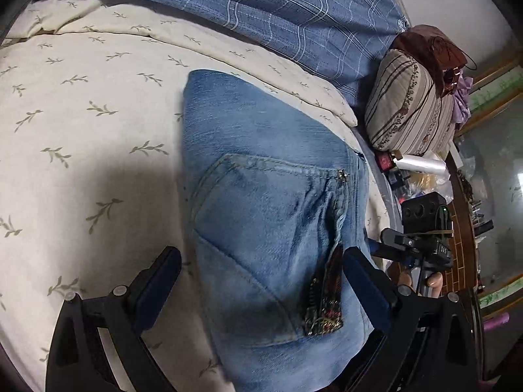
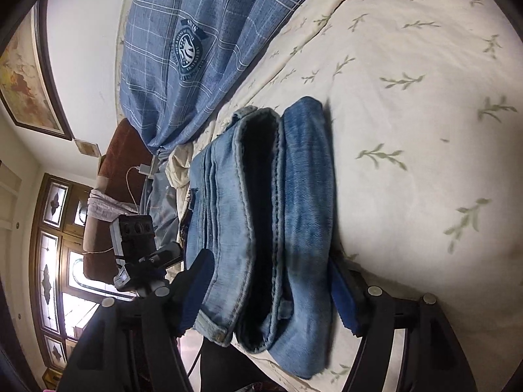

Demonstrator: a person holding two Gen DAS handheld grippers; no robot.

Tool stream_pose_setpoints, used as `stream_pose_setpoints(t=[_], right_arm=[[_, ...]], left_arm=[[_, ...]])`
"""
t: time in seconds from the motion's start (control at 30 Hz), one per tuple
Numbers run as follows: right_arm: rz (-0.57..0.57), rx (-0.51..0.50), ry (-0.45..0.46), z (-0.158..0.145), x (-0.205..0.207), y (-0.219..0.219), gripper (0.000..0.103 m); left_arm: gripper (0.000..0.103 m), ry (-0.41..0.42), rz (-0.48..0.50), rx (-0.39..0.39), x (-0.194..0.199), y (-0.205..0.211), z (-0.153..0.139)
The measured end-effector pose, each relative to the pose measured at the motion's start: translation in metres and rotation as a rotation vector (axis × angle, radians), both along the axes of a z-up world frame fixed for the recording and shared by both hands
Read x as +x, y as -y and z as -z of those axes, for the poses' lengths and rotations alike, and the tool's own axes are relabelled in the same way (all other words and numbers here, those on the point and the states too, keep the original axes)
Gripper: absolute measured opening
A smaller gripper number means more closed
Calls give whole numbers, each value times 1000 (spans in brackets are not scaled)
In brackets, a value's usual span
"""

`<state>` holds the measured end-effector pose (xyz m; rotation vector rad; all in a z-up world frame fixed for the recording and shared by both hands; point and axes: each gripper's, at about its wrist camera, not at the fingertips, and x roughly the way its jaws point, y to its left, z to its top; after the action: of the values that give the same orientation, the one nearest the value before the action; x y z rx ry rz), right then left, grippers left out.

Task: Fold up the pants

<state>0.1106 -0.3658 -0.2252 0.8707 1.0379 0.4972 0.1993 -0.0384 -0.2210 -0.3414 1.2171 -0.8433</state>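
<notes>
While the folded jeans (image 1: 268,215) lie on the bed (image 1: 81,150), the left gripper (image 1: 261,281) straddles them, jaws apart. Right gripper (image 2: 271,294) jaws stand wide around the bundle's edge, not visibly pressing.

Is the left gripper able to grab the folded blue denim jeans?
Probably yes. The left gripper already straddles the folded blue denim jeans, its jaws open with nothing else between.

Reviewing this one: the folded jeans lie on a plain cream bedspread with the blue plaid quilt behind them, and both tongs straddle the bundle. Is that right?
Not quite. The bedspread is not plain: it is cream with a green leaf-sprig print, clear in both wrist views. The rest stands: the folded jeans lie on it, the blue plaid quilt is behind, and the left tongs and right tongs straddle the bundle.
</notes>
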Motion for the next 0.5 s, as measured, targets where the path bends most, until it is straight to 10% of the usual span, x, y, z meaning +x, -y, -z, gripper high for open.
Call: stream_pose_setpoints(t=[0.3, 0.5], right_arm=[[-26, -123, 33, -6, 13, -31, 71], [-88, -289, 144, -26, 12, -62, 47]], left_arm=[[99, 44, 51, 50, -4, 25, 0], [97, 106, 47, 81, -12, 28, -4]])
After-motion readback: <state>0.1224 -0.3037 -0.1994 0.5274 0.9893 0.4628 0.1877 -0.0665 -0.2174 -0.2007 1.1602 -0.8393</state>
